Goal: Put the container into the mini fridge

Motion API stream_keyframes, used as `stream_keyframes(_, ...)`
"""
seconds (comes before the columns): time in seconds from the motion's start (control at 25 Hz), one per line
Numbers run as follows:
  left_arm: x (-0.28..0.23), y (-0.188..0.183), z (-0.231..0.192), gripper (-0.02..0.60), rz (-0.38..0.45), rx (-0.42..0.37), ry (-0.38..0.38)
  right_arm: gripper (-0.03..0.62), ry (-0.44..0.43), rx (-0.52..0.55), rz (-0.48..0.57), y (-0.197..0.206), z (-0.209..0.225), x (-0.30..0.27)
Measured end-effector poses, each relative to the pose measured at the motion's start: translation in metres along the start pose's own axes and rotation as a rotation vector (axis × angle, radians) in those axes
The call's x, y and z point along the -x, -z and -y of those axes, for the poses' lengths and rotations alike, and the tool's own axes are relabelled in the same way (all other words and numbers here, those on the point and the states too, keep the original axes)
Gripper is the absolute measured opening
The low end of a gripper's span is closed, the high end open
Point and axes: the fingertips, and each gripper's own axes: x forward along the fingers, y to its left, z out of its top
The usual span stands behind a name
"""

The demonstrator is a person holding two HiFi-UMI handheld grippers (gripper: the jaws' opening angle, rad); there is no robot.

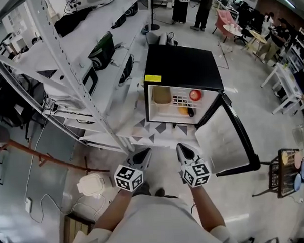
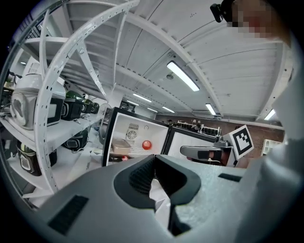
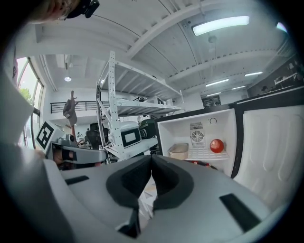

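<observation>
The mini fridge (image 1: 182, 67) stands open ahead, its door (image 1: 220, 140) flanking right, shelving rack (image 1: 75, 81) left.

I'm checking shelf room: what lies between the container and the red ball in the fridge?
Nothing; the wire shelf between the container and the red ball is bare, as the right gripper view and head view show.

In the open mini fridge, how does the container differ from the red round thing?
The container is pale beige and boxy; the red round thing is bright red and ball-shaped. The container is larger and sits at the left, the red round thing at the right. Both rest on the upper shelf of the mini fridge.
</observation>
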Motion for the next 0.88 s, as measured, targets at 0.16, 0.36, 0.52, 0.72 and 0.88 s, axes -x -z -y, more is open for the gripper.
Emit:
stream_keyframes(0.16,0.019,-0.01,0.017,0.005,0.044,0.077,0.02,0.006,-0.025,0.012,0.034,-0.006,-0.014,0.013)
stream_keyframes(0.36,0.035,-0.022,0.015,0.005,0.051,0.013,-0.006,0.006,-0.081,0.023,0.051,-0.015,-0.034,0.016)
stream_keyframes(0.52,0.038,-0.032,0.003,0.005,0.052,0.023,0.018,0.006,-0.064,0.021,0.084,-0.029,-0.038,0.015)
stream_keyframes(0.72,0.034,-0.046,-0.009,0.005,0.045,-0.011,0.059,0.006,-0.027,0.031,0.099,-0.039,-0.045,0.003)
stream_keyframes(0.88,0.03,-0.053,-0.012,0.005,0.045,-0.031,0.096,0.006,-0.001,0.022,0.122,-0.045,-0.051,0.001)
